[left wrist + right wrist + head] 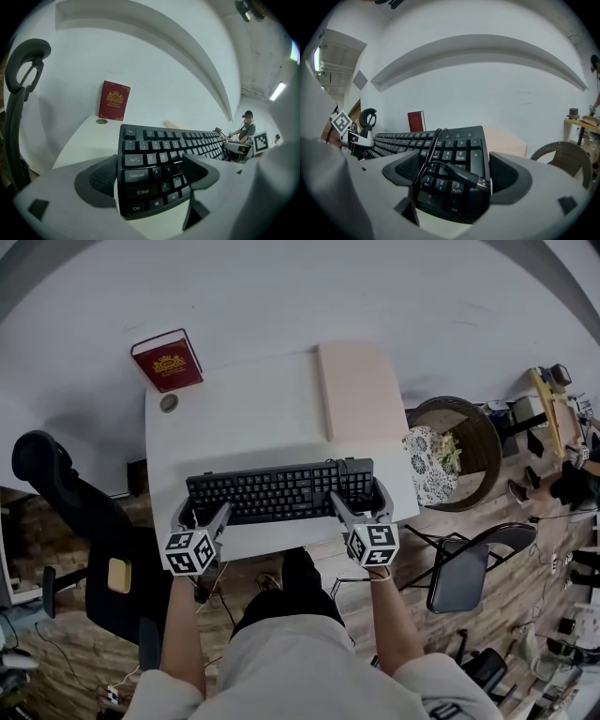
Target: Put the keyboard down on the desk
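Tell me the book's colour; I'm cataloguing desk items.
The book is dark red with a gold emblem, clearest in the left gripper view.

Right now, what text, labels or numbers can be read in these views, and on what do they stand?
"Esc", "Tab", "Caps Lock", "Shift", "Ctrl": left-end keys of the keyboard.
"Q", "A", "S", "Z": letter keys beside those.
"1", "2", "3", "9", "PgUp", "+": number pad at the keyboard's right end.
Red book: gold crest on the cover, print too small to read.
Marker cubes: square patterns only, no words.
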Demonstrator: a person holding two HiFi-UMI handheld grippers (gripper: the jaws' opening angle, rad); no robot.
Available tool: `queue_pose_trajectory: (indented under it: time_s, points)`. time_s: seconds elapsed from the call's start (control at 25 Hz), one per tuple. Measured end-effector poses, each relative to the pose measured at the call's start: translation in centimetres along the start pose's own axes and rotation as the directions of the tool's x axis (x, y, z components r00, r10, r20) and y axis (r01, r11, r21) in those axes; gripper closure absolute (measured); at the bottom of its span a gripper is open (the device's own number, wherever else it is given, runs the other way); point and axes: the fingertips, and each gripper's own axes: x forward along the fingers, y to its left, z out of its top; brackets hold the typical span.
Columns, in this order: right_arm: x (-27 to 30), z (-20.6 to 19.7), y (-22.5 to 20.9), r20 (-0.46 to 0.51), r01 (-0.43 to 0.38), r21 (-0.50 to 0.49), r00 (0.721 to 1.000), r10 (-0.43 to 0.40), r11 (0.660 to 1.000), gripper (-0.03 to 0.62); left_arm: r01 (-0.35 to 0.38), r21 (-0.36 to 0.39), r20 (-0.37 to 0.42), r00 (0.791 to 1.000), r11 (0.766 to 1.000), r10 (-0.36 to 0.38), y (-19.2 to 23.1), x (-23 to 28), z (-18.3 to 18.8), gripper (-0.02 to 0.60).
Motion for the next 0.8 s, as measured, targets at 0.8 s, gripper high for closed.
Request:
queue_pose_trajectory:
  time_s: [0.8]
  points:
    - [3.2, -3.3, -2.6, -0.104, -0.019, 0.05, 0.994, 0.024, 0.999, 0.141, -0.036, -0.02, -0.104, 0.994, 0.999, 0.033, 0.0, 3.5, -1.9, 0.15]
